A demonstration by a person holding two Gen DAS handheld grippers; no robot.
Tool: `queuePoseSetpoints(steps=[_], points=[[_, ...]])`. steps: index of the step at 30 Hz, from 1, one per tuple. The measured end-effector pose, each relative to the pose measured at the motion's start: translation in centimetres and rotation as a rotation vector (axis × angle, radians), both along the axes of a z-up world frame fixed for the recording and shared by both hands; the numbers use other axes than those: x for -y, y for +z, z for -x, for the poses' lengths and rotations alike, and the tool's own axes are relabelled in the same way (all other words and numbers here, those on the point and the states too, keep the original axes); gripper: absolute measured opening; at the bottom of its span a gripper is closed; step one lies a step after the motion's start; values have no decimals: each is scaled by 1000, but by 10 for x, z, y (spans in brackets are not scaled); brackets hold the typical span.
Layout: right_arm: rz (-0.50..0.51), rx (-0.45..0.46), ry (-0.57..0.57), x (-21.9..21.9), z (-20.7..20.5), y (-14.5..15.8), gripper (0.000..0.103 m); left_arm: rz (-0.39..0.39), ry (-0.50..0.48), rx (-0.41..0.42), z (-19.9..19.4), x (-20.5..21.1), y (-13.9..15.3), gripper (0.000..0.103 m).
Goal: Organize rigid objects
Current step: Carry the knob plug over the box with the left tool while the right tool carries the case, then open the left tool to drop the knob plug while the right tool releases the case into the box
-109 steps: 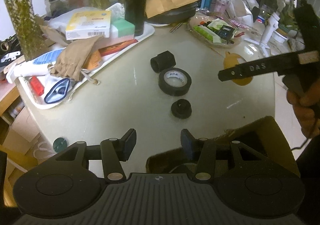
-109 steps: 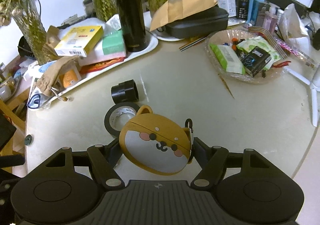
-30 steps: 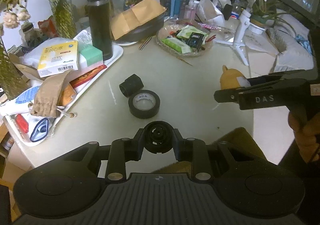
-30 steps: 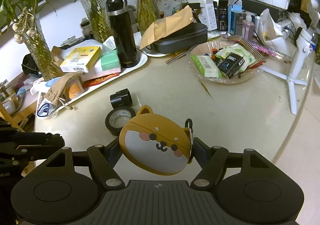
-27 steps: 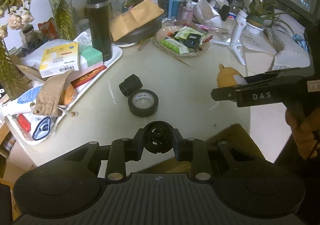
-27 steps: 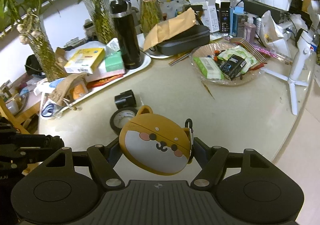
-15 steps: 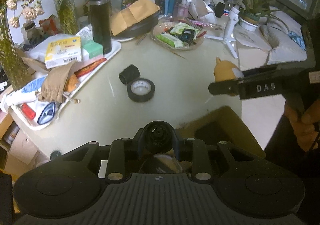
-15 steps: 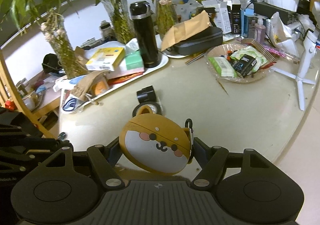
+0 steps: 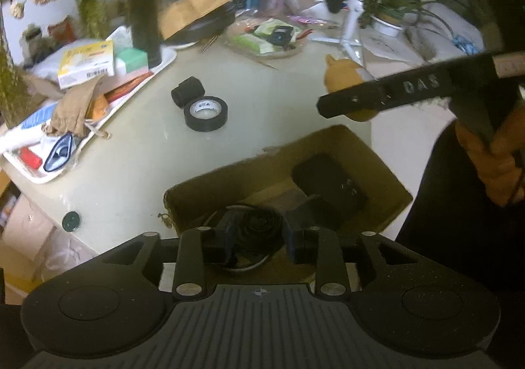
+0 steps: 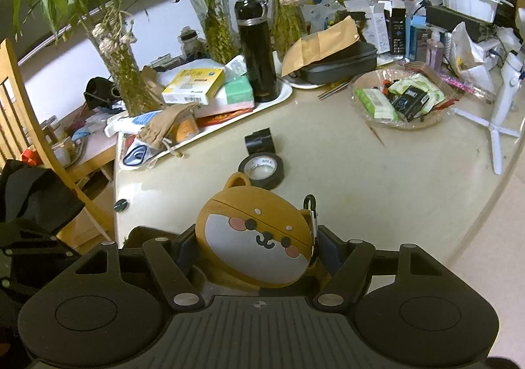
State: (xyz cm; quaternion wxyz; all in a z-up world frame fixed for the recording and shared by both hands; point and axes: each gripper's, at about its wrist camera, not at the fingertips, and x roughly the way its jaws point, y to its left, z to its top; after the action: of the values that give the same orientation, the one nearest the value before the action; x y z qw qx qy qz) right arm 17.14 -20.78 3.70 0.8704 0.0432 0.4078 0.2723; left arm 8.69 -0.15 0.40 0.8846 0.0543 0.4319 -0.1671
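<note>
My left gripper (image 9: 259,231) hangs over an open cardboard box (image 9: 377,165) at the table's near edge. A small round black cap (image 9: 259,223) sits between its fingers, blurred; the jaws are opening and the pads look just clear of it. A flat black item (image 9: 328,182) lies in the box. My right gripper (image 10: 254,247) is shut on an orange dog-faced case (image 10: 249,231), held above the table edge to the box's right. A black tape roll (image 9: 205,113) and a black cylinder (image 9: 187,95) lie together mid-table.
A white tray (image 9: 164,64) at the left holds boxes, a pouch and a tall black flask (image 9: 142,11). A glass bowl of packets (image 10: 400,100) and a white tripod (image 10: 498,126) stand at the right. Plant vases line the back. A wooden chair (image 10: 19,106) is left of the table.
The left gripper drew back from the table to above the box with the cap, and its jaws have begun to part. The right gripper rose and pulled back, still holding the case.
</note>
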Motion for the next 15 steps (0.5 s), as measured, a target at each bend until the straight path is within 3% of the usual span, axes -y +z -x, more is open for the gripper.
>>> queuePoseSetpoints(steps=[2,15], points=[[0,-9,8,-2,3,-3,75,-29,-8,23,8,2,-2,49],[34,-55,46,-17,15,-19,75,4,109,53,15,-16,-2,53]])
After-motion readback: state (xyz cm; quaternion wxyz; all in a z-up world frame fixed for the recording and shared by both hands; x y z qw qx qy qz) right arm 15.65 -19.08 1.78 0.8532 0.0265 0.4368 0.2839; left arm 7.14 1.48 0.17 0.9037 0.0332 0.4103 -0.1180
